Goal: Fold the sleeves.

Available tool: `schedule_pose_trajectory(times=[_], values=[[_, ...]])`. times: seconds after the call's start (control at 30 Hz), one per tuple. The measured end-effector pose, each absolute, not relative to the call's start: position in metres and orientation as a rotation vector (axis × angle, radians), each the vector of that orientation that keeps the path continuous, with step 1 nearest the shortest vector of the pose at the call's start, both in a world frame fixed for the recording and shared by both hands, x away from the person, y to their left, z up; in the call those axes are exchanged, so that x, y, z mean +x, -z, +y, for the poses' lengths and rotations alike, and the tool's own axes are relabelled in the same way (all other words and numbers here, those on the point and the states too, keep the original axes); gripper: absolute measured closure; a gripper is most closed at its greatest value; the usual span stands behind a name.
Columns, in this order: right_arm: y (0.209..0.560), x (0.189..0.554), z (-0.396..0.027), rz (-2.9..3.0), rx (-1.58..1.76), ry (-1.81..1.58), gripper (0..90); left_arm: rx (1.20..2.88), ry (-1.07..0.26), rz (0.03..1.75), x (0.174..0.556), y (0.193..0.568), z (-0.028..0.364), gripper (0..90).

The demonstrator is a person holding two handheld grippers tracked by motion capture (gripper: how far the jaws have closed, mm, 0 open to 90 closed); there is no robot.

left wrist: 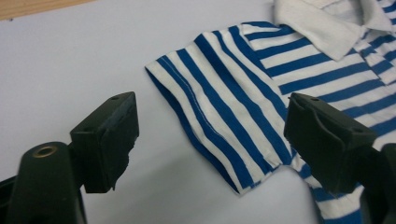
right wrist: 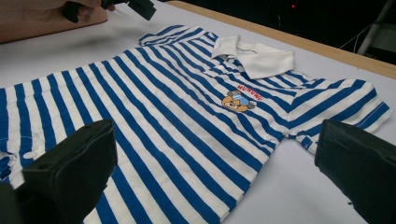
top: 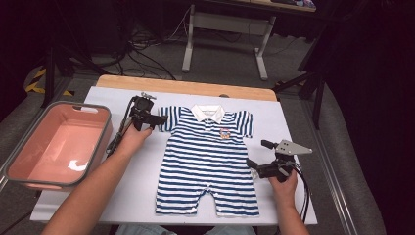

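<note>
Striped baby romper (top: 208, 159) flat, mid desk (top: 117, 196), L tongs (top: 155, 120) open at its sleeve (left wrist: 219, 121), not gripping, R tongs (top: 253, 166) open by opposite side, pink tub (top: 54, 144) far left.

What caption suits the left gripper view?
Open left tool poised over the striped romper's sleeve on the white table.

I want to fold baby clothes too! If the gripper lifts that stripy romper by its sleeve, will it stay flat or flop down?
The romper would probably flop: it is thin cloth lying flat on the table. Its sleeve already wrinkles, so it likely bends easily. It looks light.
</note>
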State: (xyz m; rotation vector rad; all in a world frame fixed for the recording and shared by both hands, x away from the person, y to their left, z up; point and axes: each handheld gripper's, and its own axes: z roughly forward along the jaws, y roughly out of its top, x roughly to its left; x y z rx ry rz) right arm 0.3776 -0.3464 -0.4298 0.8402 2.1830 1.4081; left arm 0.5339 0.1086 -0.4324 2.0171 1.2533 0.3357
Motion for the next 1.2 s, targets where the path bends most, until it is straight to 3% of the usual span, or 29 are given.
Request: schedule_pose_trajectory(times=[0.17, 0.5, 0.6, 0.73, 1.2], values=[[0.43, 0.378, -0.346, 2.185, 0.84, -1.41, 0.0, 2.029, -0.361, 1.32, 0.543, 0.438, 0.105, 26.4], [0.43, 0.378, -0.346, 2.186, 0.844, -1.406, 0.0, 2.092, -0.363, 1.388, 0.555, 0.447, 0.097, 48.2], [0.43, 0.378, -0.346, 2.186, 0.846, -1.402, 0.0, 2.126, -0.372, 1.382, 0.556, 0.449, 0.094, 59.3], [0.43, 0.378, -0.346, 2.186, 0.849, -1.4, 0.0, 2.139, -0.332, 1.346, 0.554, 0.446, 0.092, 86.2], [0.431, 0.378, -0.346, 2.186, 0.855, -1.398, 0.0, 2.07, -0.403, 1.197, 0.536, 0.415, 0.085, 87.6]])
